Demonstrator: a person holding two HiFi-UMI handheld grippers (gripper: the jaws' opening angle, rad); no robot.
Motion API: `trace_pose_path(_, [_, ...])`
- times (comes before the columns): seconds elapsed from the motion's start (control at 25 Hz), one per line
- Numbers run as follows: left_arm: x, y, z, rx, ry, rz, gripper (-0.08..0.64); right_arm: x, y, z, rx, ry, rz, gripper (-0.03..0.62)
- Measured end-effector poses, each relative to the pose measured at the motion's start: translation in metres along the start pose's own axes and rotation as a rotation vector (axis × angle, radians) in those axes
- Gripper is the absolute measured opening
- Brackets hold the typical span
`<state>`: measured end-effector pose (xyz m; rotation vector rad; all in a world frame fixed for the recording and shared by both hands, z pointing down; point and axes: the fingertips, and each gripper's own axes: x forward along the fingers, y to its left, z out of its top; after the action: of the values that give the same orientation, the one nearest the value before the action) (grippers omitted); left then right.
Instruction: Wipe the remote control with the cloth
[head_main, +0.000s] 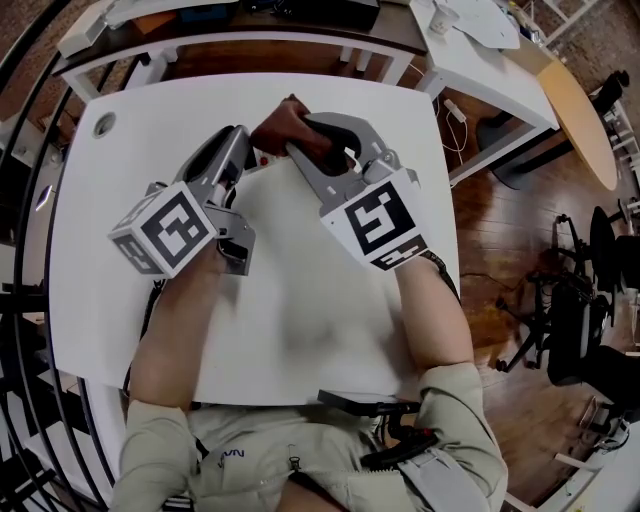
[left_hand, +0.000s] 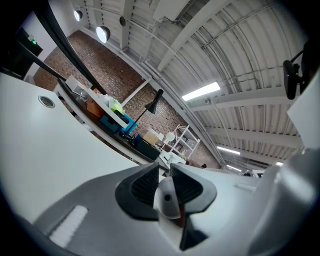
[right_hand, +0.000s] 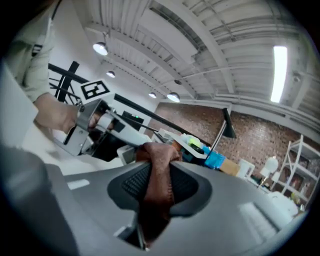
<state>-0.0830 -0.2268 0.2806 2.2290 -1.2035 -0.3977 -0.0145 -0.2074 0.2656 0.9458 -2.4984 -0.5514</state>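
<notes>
Over the far middle of the white table (head_main: 300, 330), my left gripper (head_main: 246, 138) is shut on a small white remote control (left_hand: 167, 200). One end of the remote sticks out between the ribbed pads, and it shows as a white and red bit (head_main: 264, 157) in the head view. My right gripper (head_main: 302, 138) is shut on a brown cloth (head_main: 283, 125), which is bunched between its jaws (right_hand: 159, 185). The cloth sits right at the left gripper's tips, beside the remote. Whether cloth and remote touch is hidden.
A round grommet hole (head_main: 104, 124) lies at the table's far left. A black device (head_main: 365, 403) rests at the near edge by the person's lap. Another white desk (head_main: 480, 60) stands at the back right, with dark chairs (head_main: 590, 320) on the wooden floor to the right.
</notes>
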Motion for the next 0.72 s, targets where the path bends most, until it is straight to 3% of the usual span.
trace_pose_path(0.12, [-0.001,-0.005,0.003,-0.004,-0.011,-0.016,0.08,0.008,0.018,-0.008,-0.103,0.054,0.029,0.1])
trace_pose_path(0.36, [0.002,-0.005,-0.003,0.005,0.005,-0.017,0.08,0.016,0.011,-0.039,-0.146,0.171,0.006,0.098])
trace_pose_path(0.72, [0.008,-0.004,-0.009,0.09,0.016,0.008,0.078,0.013,-0.023,-0.091,-0.108,0.351,-0.087,0.098])
